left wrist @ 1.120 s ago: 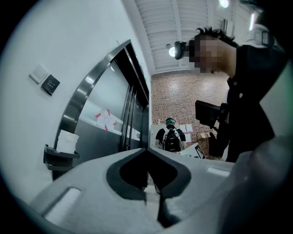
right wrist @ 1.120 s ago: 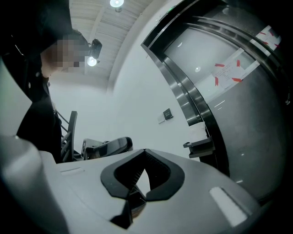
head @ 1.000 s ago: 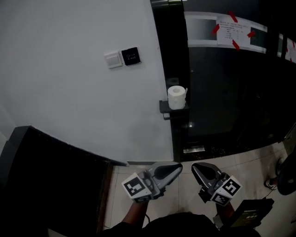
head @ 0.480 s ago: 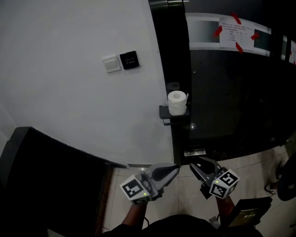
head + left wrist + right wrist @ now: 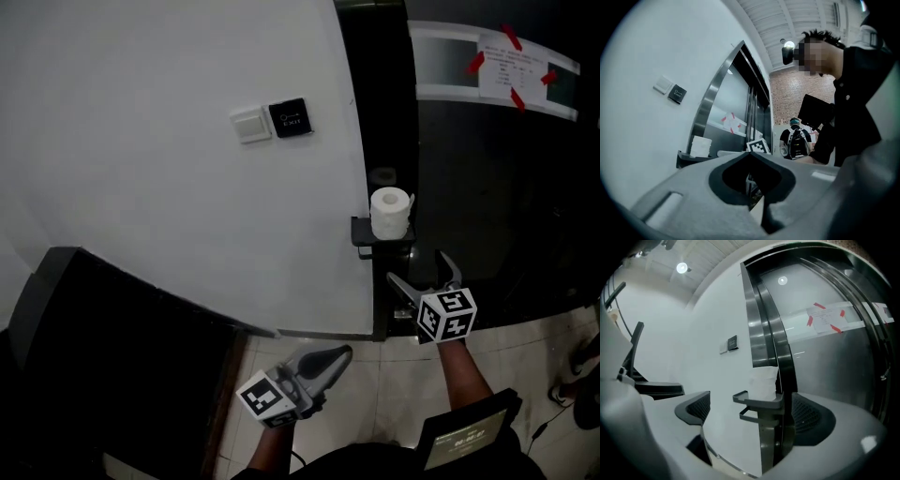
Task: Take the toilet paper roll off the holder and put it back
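Note:
A white toilet paper roll (image 5: 391, 212) stands upright on a small dark holder shelf (image 5: 380, 236) fixed to the door frame's edge. My right gripper (image 5: 418, 268) is just below and in front of the shelf. Its jaws have just been opening, now stand wide, and hold nothing. In the right gripper view the roll (image 5: 764, 379) and shelf (image 5: 758, 402) sit ahead between the open fingers (image 5: 696, 409), apart from them. My left gripper (image 5: 330, 360) hangs back lower left, shut and empty. From the left gripper view the roll (image 5: 700, 146) shows at the left.
A white switch (image 5: 250, 125) and a black panel (image 5: 290, 115) sit on the white wall. A dark glass door carries a taped paper (image 5: 514, 67). Dark furniture (image 5: 103, 356) fills the lower left. A person holding a tablet (image 5: 853, 98) stands close by at the right.
The right gripper has moved forward towards the holder and gone from shut to wide open. The left gripper has stayed low and shut, shifting a little.

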{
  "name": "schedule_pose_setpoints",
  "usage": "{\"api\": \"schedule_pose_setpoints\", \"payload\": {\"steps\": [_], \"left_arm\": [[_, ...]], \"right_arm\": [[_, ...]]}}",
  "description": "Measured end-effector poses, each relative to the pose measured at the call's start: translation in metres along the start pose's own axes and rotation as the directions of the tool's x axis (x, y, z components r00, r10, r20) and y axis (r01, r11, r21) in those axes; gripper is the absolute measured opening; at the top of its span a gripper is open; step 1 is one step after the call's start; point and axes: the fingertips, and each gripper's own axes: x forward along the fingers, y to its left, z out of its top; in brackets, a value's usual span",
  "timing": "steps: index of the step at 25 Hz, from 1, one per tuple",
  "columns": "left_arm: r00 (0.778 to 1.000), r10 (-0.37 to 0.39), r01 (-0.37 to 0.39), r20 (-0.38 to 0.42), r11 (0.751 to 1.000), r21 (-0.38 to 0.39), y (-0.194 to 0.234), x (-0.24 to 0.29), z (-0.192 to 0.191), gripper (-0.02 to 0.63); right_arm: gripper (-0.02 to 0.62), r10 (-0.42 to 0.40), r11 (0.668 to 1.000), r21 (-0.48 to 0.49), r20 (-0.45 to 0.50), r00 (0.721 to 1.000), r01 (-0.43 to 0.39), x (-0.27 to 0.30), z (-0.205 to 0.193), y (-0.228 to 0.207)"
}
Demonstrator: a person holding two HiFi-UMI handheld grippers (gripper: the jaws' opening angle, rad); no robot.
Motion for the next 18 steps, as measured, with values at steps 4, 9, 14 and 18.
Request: {"api": "schedule_pose_setpoints", "payload": {"steps": [4,9,14,18], "left_arm": [[0.997,0.08,-0.08,-0.01,0.997,0.0,0.012,-0.02,0.001,0.002],[0.988,0.157,-0.157,-0.013,0.988,-0.006,0.018,-0.045,0.0,0.002],[0.974,0.226,-0.226,-0.011,0.974,-0.005,0.026,-0.067,0.006,0.002],[0.966,0.258,-0.258,-0.021,0.966,-0.01,0.034,-0.079,0.009,0.002]], "right_arm": [[0.543,-0.003,0.999,-0.043,-0.033,0.999,0.001,0.054,0.017,-0.003],[0.538,-0.053,0.997,-0.059,-0.054,0.997,0.05,0.103,0.028,-0.014],[0.528,-0.098,0.994,-0.058,-0.121,0.988,0.091,0.137,0.022,-0.033],[0.528,-0.152,0.982,-0.135,-0.17,0.974,0.13,0.151,0.016,-0.039]]}}
